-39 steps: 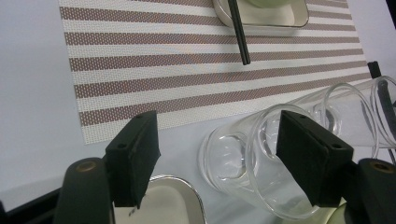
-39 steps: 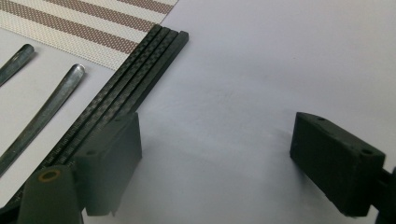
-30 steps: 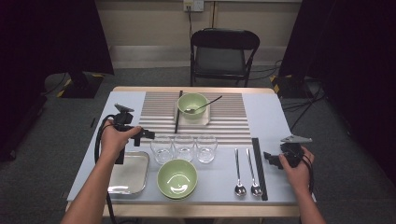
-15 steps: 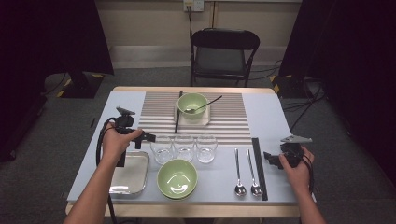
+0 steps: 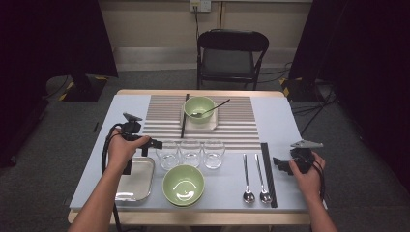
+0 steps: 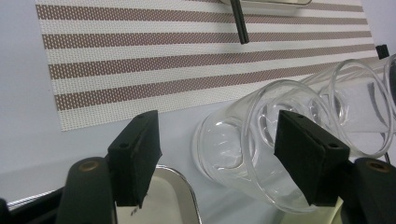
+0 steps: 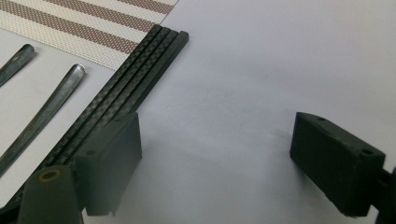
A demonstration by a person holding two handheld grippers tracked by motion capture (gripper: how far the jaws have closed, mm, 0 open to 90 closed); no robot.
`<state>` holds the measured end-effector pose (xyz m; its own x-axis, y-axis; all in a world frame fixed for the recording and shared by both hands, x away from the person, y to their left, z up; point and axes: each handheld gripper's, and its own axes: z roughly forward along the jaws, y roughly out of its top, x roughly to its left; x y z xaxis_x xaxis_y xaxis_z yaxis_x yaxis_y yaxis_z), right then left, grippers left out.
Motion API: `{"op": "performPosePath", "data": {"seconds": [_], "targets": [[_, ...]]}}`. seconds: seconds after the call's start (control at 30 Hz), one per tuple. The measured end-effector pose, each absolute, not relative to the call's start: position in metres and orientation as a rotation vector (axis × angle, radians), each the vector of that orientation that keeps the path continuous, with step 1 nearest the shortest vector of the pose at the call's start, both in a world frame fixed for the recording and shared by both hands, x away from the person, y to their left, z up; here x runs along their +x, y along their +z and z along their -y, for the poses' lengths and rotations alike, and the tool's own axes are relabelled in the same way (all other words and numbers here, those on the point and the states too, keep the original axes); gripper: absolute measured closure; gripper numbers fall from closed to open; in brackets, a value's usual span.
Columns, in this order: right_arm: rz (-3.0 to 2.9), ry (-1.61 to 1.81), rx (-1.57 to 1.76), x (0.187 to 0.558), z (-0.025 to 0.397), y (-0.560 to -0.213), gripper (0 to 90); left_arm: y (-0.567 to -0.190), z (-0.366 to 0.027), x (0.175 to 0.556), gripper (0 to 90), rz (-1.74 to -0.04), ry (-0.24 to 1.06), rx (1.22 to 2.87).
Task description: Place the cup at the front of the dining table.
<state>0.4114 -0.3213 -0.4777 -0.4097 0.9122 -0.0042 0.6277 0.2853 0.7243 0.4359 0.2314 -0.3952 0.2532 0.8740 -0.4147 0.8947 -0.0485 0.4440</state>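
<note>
Three clear glasses stand in a row mid-table: the left glass (image 5: 168,154), the middle glass (image 5: 190,152) and the right glass (image 5: 213,153). My left gripper (image 5: 155,143) is open just left of the left glass, pointing at it. In the left gripper view the left glass (image 6: 243,144) sits just ahead of the wide-open left gripper (image 6: 219,154), untouched. My right gripper (image 5: 282,164) rests open near the table's right front. In the right gripper view the right gripper (image 7: 215,158) has only bare table between its jaws.
A green bowl (image 5: 183,184) sits front centre beside a steel tray (image 5: 135,180). A second green bowl (image 5: 199,108) with a spoon stands on the striped placemat (image 5: 232,126), with black chopsticks (image 5: 184,116) beside it. Two spoons (image 5: 246,176) and more black chopsticks (image 5: 268,171) lie near my right gripper.
My left gripper has moved right and slightly toward the front, up to the leftmost glass. The right gripper has stayed still.
</note>
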Motion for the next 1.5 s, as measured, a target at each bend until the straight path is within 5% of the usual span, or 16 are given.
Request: {"op": "performPosePath", "data": {"seconds": [0.47, 1.17, 1.5], "targets": [[-2.140, 0.914, 1.383, 0.411, 0.321, -0.478, 15.3, -0.400, -0.225, 0.436, 40.9, -1.632, -0.054, 1.908], [-2.140, 0.915, 1.387, 0.411, 0.321, -0.478, 15.3, -0.405, -0.212, 0.437, 72.2, -1.661, -0.078, 1.934], [-2.140, 0.915, 1.385, 0.411, 0.321, -0.478, 15.3, -0.402, -0.209, 0.438, 76.6, -1.694, -0.053, 1.945]]}}
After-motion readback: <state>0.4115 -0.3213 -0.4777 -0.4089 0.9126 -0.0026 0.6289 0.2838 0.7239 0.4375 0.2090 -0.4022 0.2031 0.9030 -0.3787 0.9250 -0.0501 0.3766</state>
